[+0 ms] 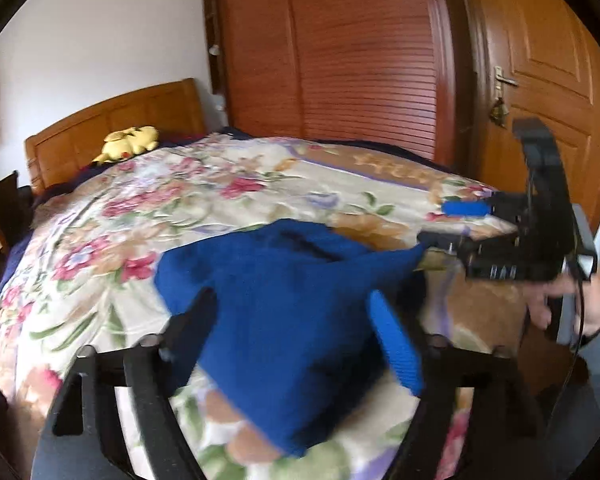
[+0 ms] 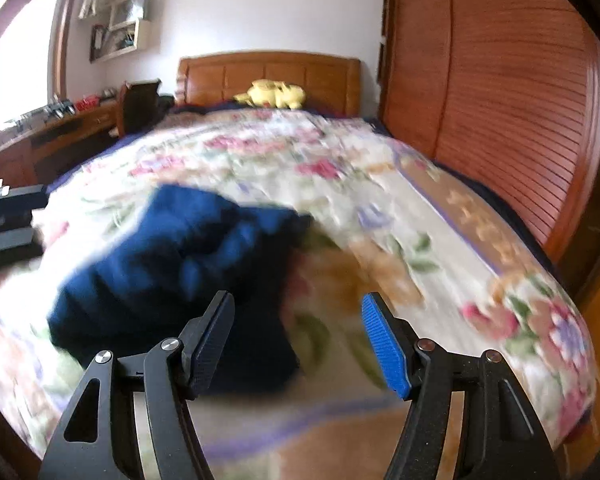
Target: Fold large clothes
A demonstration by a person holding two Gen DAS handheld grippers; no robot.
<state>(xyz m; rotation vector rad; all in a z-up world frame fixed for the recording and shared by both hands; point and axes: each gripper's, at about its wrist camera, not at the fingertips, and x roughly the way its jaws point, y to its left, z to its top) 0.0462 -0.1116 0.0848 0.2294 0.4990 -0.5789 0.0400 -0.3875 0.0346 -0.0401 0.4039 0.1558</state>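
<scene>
Clearly the blue sweater (image 1: 284, 280) lies bunched on the flowered bedspread (image 1: 148, 200) near the foot of the bed, and both views are smeared with motion. The left claw (image 1: 296, 344) stands spread with cloth between its fingers, not pinched. The right claw (image 2: 298, 340), spread in its own view, looks from the left view to touch a pulled-out corner, though a pinch cannot be told; a corner held that loosely could slip out and spoil the fold.
</scene>
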